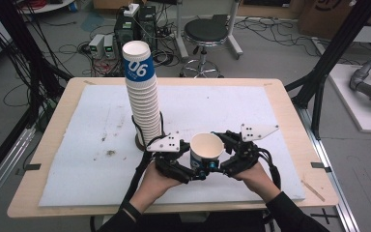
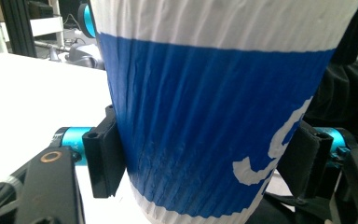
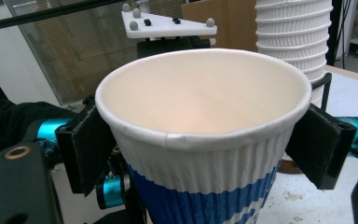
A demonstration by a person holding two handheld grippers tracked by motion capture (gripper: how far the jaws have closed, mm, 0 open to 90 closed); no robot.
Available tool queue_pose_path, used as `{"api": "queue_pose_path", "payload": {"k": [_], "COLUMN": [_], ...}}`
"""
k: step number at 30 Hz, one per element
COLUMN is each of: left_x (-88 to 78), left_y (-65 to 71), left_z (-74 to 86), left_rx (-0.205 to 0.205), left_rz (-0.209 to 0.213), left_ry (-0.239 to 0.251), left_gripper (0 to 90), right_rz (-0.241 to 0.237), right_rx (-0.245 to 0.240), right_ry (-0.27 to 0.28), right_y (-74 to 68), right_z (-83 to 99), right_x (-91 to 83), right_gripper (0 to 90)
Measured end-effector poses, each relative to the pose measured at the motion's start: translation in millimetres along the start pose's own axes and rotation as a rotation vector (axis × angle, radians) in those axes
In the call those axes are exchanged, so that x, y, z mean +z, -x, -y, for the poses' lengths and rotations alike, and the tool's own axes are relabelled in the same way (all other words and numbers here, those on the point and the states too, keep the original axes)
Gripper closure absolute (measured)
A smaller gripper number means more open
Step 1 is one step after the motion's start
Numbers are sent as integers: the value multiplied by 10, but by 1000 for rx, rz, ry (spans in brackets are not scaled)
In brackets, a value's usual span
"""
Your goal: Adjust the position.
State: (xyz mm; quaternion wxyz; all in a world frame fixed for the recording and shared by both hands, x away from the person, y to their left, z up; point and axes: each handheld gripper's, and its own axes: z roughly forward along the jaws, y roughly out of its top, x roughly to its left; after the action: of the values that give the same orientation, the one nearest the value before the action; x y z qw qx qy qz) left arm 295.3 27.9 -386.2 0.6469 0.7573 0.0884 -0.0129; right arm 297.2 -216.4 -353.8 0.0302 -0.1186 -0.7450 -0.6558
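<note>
Paper cup sits upright between both grippers, near the table's front edge, just right of the tall cup stack. Left gripper is clamped on the cup's lower blue band, pads pressing the ribbed wall. Right gripper brackets the rim; jaws stand apart, looks like a slight gap on both sides. Cup reads as light, thin, easily crushed. Best hold: low on the ribbed sleeve, gentle squeeze, not the rim. White mat underneath.
</note>
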Motion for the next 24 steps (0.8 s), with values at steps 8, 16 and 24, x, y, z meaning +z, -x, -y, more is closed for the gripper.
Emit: {"api": "queue_pose_path", "payload": {"k": [8, 16, 24], "left_x": [-8, -46, -140], "left_y": [3, -5, -29], "left_z": [5, -10, -29], "left_rx": [7, 11, 22], "left_rz": [-6, -39, -65], "left_ry": [2, 7, -5], "left_gripper": [270, 170, 138], "right_rz": [0, 20, 52], "right_rx": [-16, -27, -37], "right_ry": [-4, -8, -2], "right_y": [-2, 8, 45], "right_z": [3, -3, -11], "right_x": [-1, -31, -110], "right_gripper": [200, 204, 204]}}
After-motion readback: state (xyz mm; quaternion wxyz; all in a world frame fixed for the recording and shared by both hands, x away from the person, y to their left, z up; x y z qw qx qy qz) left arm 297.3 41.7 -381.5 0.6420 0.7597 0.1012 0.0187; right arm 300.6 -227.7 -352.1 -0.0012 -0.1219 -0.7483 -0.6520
